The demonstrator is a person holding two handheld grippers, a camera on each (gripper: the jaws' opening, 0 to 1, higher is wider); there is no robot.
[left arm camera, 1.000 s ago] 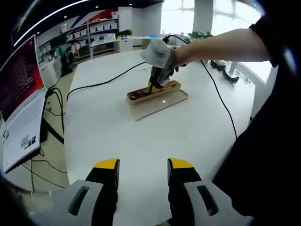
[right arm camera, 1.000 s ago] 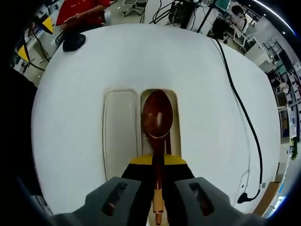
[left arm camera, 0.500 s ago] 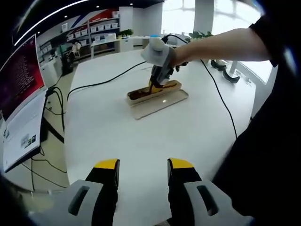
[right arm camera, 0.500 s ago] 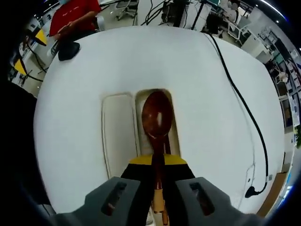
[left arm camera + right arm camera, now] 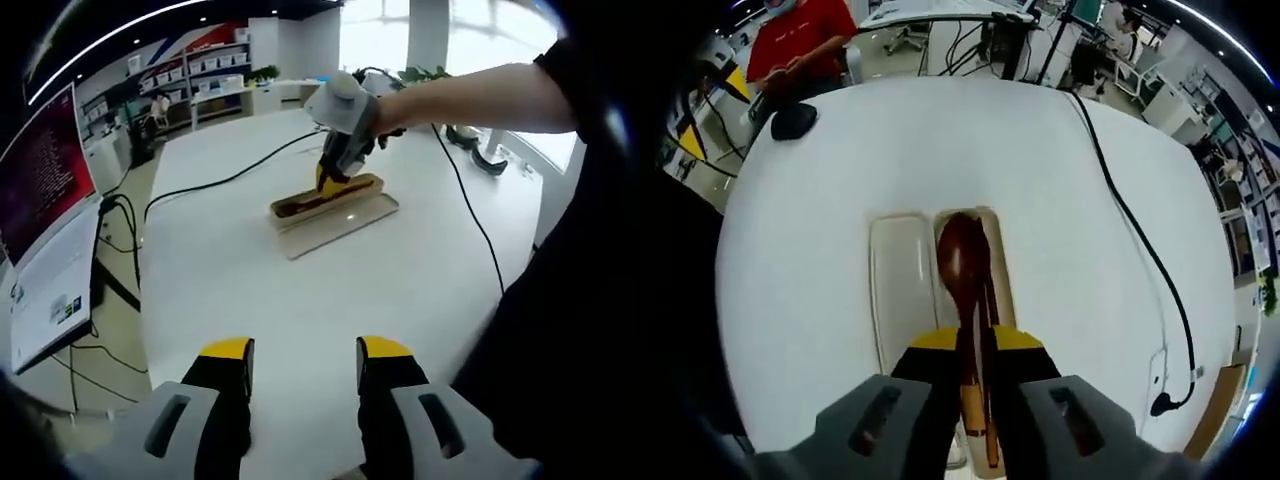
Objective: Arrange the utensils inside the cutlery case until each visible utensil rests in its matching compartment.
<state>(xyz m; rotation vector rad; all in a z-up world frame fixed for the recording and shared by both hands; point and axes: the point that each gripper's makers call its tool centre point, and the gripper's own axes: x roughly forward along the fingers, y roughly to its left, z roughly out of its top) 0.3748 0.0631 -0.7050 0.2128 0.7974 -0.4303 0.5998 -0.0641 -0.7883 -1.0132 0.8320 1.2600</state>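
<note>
- On a white table (image 5: 820, 300), a cream cutlery case (image 5: 900, 290) lies with two long compartments side by side, seen in the right gripper view just past the yellow-tipped right tongs (image 5: 976, 345).
- The case's right-hand compartment holds a dark red-brown wooden spoon (image 5: 962, 262), bowl toward 12 o'clock, with a pair of brown chopsticks (image 5: 987, 300) lying along its right edge; the left-hand compartment shows bare cream.
- The spoon's handle and the chopsticks run down between the two jaws of the right tongs; whether the jaws pinch them or stand just clear cannot be told.
- In the left gripper view, the same case (image 5: 340, 212) sits toward 12 o'clock on the table, the spoon (image 5: 300, 203) a dark strip in its far compartment, the right tongs (image 5: 330, 180) held down over its right end by a gloved hand (image 5: 345, 105) on a bare forearm.
- The left tongs (image 5: 303, 350) stand spread and empty over bare table at 6 o'clock, well apart from the case.
- A black cable (image 5: 1140, 240) trails across the table at 3 o'clock in the right gripper view; a person in red (image 5: 800, 45) stands beyond the far edge at 11 o'clock.
</note>
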